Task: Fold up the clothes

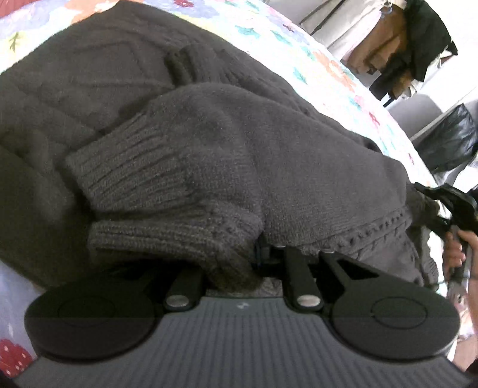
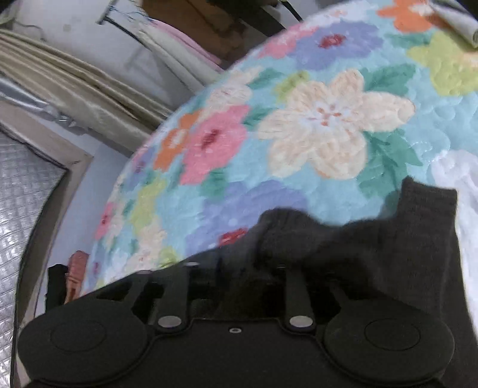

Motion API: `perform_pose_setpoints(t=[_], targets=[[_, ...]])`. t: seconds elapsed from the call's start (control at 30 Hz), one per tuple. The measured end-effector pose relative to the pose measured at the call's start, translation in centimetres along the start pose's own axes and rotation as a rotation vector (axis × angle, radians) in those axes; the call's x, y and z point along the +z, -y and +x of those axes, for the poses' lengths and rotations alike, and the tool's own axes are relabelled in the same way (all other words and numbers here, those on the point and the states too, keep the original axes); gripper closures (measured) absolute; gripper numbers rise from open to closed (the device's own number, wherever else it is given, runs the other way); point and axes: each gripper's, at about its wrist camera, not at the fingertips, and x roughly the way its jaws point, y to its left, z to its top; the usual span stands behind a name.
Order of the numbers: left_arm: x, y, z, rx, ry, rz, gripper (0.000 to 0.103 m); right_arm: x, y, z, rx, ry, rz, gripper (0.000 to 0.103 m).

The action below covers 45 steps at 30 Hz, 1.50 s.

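A dark grey knit sweater lies on a floral bedspread, with one ribbed sleeve cuff folded across its body. My left gripper is shut on the sweater's near edge, and the knit drapes over its fingertips and hides them. At the right edge of the left wrist view, a hand holds my right gripper at the sweater's side. In the right wrist view, my right gripper is shut on a bunch of the sweater above the bedspread.
Coats and jackets hang beyond the bed, near a black bag. Left of the bed are stacked cream fabrics and a silver quilted mat. A grey folded item lies on the far bedspread.
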Motion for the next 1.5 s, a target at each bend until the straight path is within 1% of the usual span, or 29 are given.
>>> perform_pose_setpoints(t=[0.03,0.07,0.13,0.2,0.23,0.37,0.4,0.43,0.47,0.53,0.57,0.6,0.63,0.73,0.77,0.8,0.83,0.87,0.97,1.07,1.1,1.13,1.2,1.27,1.3,1.33,1.37,1.4,1.5], targets=[[0.1,-0.1,0.0,-0.005,0.001,-0.005,0.09,-0.6,-0.5,-0.5,0.01,0.003,0.007,0.036],[0.1,-0.1,0.0,-0.007,0.002,-0.006,0.09,-1.2,-0.6,-0.8,0.027,-0.009,0.018,0.03],[0.0,-0.1,0.1,-0.008,0.006,-0.011,0.089,-2.4,-0.8,-1.2,0.061,-0.042,0.041,0.03],[-0.2,-0.2,0.1,-0.008,0.01,-0.015,0.089,-3.5,-0.5,-0.5,0.106,-0.118,0.079,0.03],[-0.3,-0.3,0.1,-0.011,0.013,-0.017,0.089,-4.0,-0.4,-0.2,0.121,-0.138,0.093,0.03],[-0.3,-0.4,-0.4,-0.04,0.037,-0.025,0.089,-5.5,-0.4,0.4,0.128,-0.113,0.088,0.03],[-0.3,-0.4,-0.7,-0.046,0.054,-0.03,0.089,-5.5,-0.7,0.3,0.132,-0.094,0.073,0.048],[-0.2,-0.3,-1.4,-0.046,0.088,-0.036,0.089,-5.4,-1.1,0.1,0.144,-0.076,0.053,0.073],[-0.2,-0.1,-2.3,-0.042,0.129,-0.033,0.089,-5.1,-1.6,-0.3,0.158,-0.06,0.024,0.088],[0.0,0.2,-3.8,-0.037,0.183,-0.022,0.089,-4.7,-3.2,-2.2,0.153,0.017,-0.082,0.088],[0.1,0.3,-4.4,-0.034,0.193,-0.018,0.088,-4.7,-4.1,-3.2,0.133,0.041,-0.165,0.088],[0.1,0.2,-4.6,-0.027,0.181,-0.024,0.086,-4.9,-4.8,-3.9,0.098,0.038,-0.24,0.088],[0.1,0.1,-4.8,-0.021,0.168,-0.03,0.082,-5.1,-5.3,-4.2,0.047,0.017,-0.308,0.088],[0.1,-0.2,-5.3,-0.001,0.13,-0.049,0.077,-6.4,-5.5,-3.1,-0.154,-0.095,-0.48,0.086],[0.1,-0.3,-5.5,0.006,0.117,-0.056,0.077,-6.9,-5.5,-2.8,-0.209,-0.123,-0.519,0.079],[0.1,-0.4,-5.7,0.019,0.11,-0.055,0.077,-7.1,-5.4,-2.9,-0.239,-0.131,-0.532,0.068],[0.1,-0.4,-5.8,0.052,0.116,-0.038,0.077,-7.3,-5.4,-3.3,-0.267,-0.13,-0.535,0.063],[0.0,-0.4,-5.8,0.077,0.124,-0.027,0.076,-7.3,-5.6,-4.3,-0.282,-0.107,-0.519,0.056],[0.4,-0.5,-6.0,0.088,0.154,-0.05,0.076,-7.4,-7.1,-7.3,-0.29,-0.006,-0.502,0.054],[0.5,-1.4,-7.5,0.069,0.231,-0.087,0.075,-7.5,-10.3,-7.9,-0.297,0.049,-0.643,0.054],[0.5,-1.5,-8.0,0.071,0.265,-0.086,0.075,-7.5,-11.4,-7.5,-0.293,0.051,-0.696,0.054],[0.6,-1.5,-8.3,0.07,0.293,-0.082,0.074,-7.5,-12.4,-6.9,-0.285,0.045,-0.743,0.054],[0.8,-0.9,-7.9,0.056,0.311,-0.058,0.069,-7.5,-14.1,-4.9,-0.28,0.008,-0.816,0.054],[1.1,-1.0,-7.5,0.041,0.31,-0.056,0.065,-7.3,-15.3,-2.3,-0.287,-0.042,-0.873,0.055],[1.1,-1.0,-7.2,0.047,0.306,-0.05,0.064,-6.9,-15.5,-0.6,-0.308,-0.067,-0.887,0.055],[1.3,-0.9,-6.9,0.066,0.304,-0.038,0.064,-6.6,-15.7,0.8,-0.324,-0.094,-0.897,0.057],[1.4,-0.8,-6.6,0.085,0.301,-0.024,0.064,-6.3,-15.7,1.9,-0.33,-0.12,-0.895,0.063],[1.4,-0.8,-6.4,0.105,0.297,-0.01,0.064,-5.9,-15.6,3.0,-0.338,-0.14,-0.887,0.065],[1.6,-1.6,-6.6,0.106,0.294,-0.019,0.062,-5.1,-14.7,5.8,-0.351,-0.206,-0.816,0.066]])
